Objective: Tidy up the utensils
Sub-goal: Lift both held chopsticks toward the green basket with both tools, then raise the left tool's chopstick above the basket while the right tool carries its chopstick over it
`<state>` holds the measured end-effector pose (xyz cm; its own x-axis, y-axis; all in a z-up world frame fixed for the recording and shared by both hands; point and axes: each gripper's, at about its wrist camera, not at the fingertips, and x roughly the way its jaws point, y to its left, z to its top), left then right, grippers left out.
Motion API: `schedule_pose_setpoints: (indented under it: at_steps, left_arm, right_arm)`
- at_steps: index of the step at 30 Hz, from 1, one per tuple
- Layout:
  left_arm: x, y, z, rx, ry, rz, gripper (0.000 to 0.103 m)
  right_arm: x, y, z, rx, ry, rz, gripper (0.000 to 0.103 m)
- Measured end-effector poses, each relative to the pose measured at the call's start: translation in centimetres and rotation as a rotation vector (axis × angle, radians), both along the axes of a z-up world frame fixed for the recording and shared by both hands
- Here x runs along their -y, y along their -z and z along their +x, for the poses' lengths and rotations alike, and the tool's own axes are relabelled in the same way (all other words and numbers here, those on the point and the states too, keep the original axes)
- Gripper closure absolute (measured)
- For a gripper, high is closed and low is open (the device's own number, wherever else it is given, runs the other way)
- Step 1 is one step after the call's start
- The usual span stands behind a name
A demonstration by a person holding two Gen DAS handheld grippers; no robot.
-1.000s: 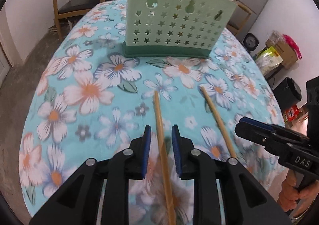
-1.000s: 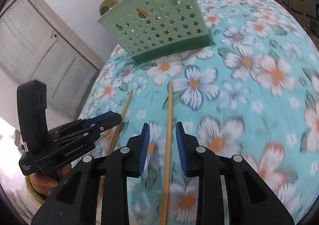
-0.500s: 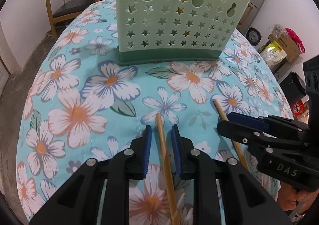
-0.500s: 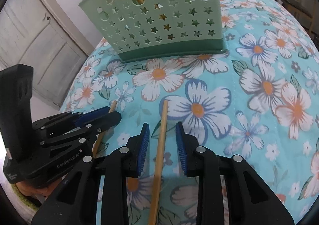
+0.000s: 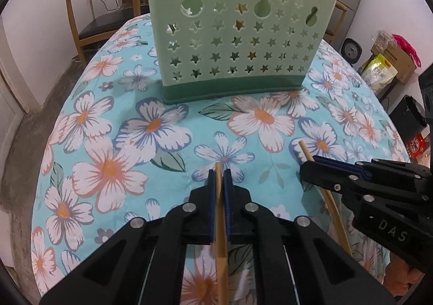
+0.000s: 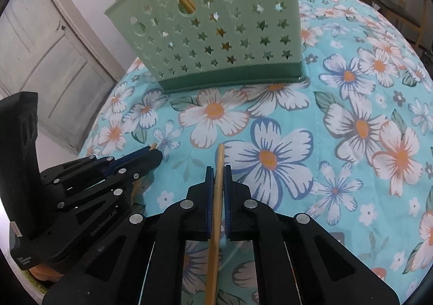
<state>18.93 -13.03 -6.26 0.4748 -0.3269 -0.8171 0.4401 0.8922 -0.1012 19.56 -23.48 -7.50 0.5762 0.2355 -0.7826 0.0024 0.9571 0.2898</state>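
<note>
Two grippers, one wooden chopstick pinched in each.

The left gripper clamps a thin wooden chopstick lying on the floral turquoise tablecloth; the right gripper clamps the second wooden chopstick. Beyond stands a pale green star-perforated plastic utensil holder.

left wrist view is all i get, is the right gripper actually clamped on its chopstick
Observer: Yes. The right gripper is shut on the right chopstick, with a pad pressing on each side.
Operator: anything in the holder yet
Observer: Yes. Stored chopsticks show through a keyhole in the holder.
</note>
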Motion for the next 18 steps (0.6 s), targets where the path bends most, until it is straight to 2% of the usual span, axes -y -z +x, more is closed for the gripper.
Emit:
schedule_pose_setpoints:
  at_steps: [5,18]
  left_arm:
    - [0.0,-1.7,-0.9,0.046,0.009,-0.014,0.098]
    - [0.1,-8.0,-4.6,0.239,0.054,-0.036,0.098]
  right_arm:
    - [0.9,-2.1,-1.4,0.041,0.011,0.015,0.098]
    - [1.9,-8.0,-4.6,0.178,0.037,0.032,0.099]
